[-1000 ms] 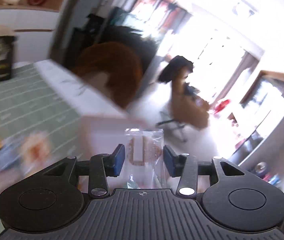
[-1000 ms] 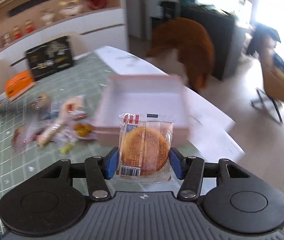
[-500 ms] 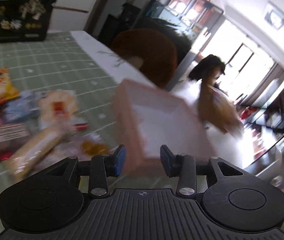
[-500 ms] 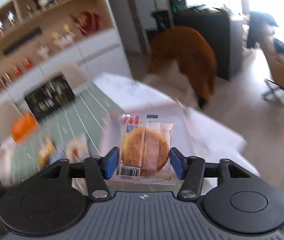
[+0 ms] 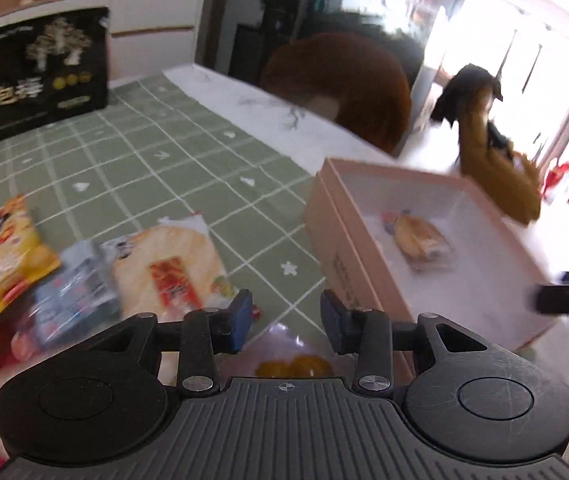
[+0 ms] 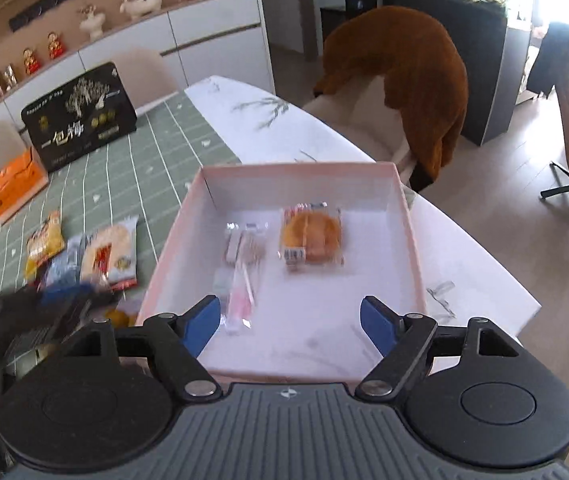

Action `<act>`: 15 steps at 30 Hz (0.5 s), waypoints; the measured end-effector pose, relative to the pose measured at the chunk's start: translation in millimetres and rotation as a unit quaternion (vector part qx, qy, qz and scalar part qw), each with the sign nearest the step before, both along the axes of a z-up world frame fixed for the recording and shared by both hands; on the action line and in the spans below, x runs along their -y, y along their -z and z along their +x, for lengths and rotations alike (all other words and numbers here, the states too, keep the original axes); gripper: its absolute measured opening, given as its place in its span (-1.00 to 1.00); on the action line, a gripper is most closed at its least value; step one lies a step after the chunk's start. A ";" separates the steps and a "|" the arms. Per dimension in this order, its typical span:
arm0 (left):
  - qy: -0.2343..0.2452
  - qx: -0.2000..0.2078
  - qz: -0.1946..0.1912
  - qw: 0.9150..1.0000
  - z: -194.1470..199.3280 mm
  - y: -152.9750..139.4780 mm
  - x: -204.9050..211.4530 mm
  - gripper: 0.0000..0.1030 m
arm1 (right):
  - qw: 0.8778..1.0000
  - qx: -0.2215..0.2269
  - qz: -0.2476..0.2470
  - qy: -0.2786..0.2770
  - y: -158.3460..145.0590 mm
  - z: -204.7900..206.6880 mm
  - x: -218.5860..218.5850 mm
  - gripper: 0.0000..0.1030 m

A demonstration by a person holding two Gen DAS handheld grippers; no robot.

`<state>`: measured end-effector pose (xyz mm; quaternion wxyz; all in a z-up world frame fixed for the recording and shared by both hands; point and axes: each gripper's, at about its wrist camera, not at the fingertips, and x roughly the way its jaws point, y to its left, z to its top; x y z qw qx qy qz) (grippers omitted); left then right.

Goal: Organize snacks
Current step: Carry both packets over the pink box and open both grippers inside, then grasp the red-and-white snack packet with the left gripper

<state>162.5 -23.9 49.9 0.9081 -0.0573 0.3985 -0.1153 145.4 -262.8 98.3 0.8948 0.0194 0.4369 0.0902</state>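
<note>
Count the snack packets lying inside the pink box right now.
2. The round cake packet lies toward the pink box's far right; the clear packet with the pink stick lies left of it, nearer the left wall.

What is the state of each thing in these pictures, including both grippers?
Pink box: open, lidless, holding two packets.
Round cake packet: sealed, flat in the box.
Clear packet: flat in the box, beside the cake.
Snack pile: loose on the green cloth.
Right gripper: empty, jaws just opened wide.
Left gripper: empty, jaws just closing.
</note>
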 end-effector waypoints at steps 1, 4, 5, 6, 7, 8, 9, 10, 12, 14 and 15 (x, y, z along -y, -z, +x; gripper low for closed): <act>0.004 -0.018 0.016 1.000 4.2 5.9 4.8 -0.41 | 1.000 -0.004 0.000 0.005 -1.8 -4.5 5.1 0.52; 0.012 -0.040 0.051 0.998 -13.0 18.8 11.3 -0.58 | 1.000 -0.012 0.009 0.022 -4.7 -24.2 25.2 0.52; 0.013 -0.047 0.059 0.997 -20.5 20.0 12.0 -0.58 | 0.999 -0.014 0.012 0.030 -3.4 -32.5 32.4 0.52; 0.011 -0.048 0.066 0.997 -31.7 20.6 12.1 -0.57 | 0.999 -0.017 0.014 0.038 -1.5 -38.6 38.0 0.52; 0.008 -0.050 0.071 0.996 -42.9 20.7 12.9 -0.57 | 0.999 -0.021 0.017 0.045 2.2 -46.8 43.2 0.52; 0.002 -0.052 0.075 0.996 -56.5 20.6 13.4 -0.57 | 0.998 -0.026 0.023 0.048 6.8 -53.3 47.3 0.52; -0.004 -0.056 0.077 0.995 -68.5 19.9 14.2 -0.57 | 0.998 -0.029 0.031 0.047 11.3 -60.9 49.7 0.52; -0.011 -0.058 0.078 0.995 -79.4 18.3 14.6 -0.57 | 0.998 -0.029 0.040 0.042 15.4 -67.2 49.9 0.52; -0.037 -0.068 0.069 0.995 -103.6 14.6 11.8 -0.51 | 0.998 -0.028 0.052 0.021 24.3 -84.6 46.6 0.52; -0.078 -0.074 0.035 0.994 -125.0 8.5 -1.1 -0.49 | 0.998 -0.029 0.058 -0.005 32.1 -98.6 38.6 0.52; -0.098 -0.075 0.023 0.992 -135.2 5.0 -8.7 -0.49 | 0.997 -0.032 0.061 -0.018 35.2 -105.4 33.7 0.52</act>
